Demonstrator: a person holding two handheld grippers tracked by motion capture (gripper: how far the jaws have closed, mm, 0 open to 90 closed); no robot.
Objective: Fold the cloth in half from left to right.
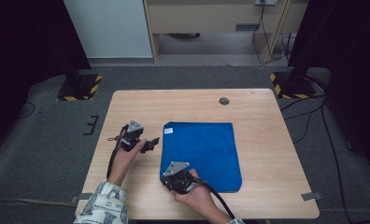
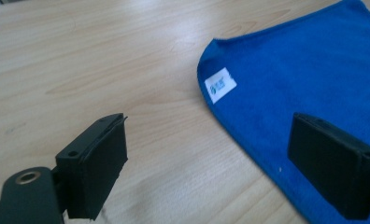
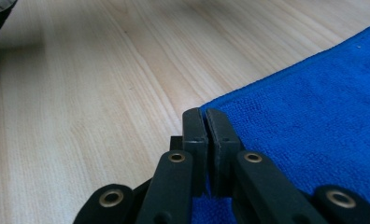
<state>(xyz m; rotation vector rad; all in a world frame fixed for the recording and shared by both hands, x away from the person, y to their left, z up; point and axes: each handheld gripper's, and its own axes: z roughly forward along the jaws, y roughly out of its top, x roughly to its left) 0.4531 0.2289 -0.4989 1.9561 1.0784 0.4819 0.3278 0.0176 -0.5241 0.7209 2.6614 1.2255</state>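
Both tongs sit low over the counter (image 1: 258, 121), one at each left-hand corner of the blue cloth (image 1: 206, 149). From the high view, the left tongs (image 1: 151, 142) hover just off the cloth's far-left corner, jaws pointing toward it, the left hand (image 1: 127, 156) cupped under the body with the forearm angling in from below. The right tongs (image 1: 167, 179) sit at the near-left corner, the right hand (image 1: 195, 196) wrapped around from behind, wrist bent inward.

Looking along the left tongs (image 2: 206, 158), the jaws stand wide apart with nothing between them; one hangs over bare wood, the other over the cloth (image 2: 314, 79), whose edge runs between them. A white label (image 2: 220, 85) lies ahead, near the corner.

Along the right tongs (image 3: 206, 128), the jaws are pressed together right at the cloth (image 3: 314, 130) edge. Whether any fabric is pinched I cannot tell; the tips hide it.

My worry: if the right jaws closed just short of the hem, a lift would leave the corner behind. The left jaws, closing from this height, could scrape wood or bunch the edge instead of catching it.
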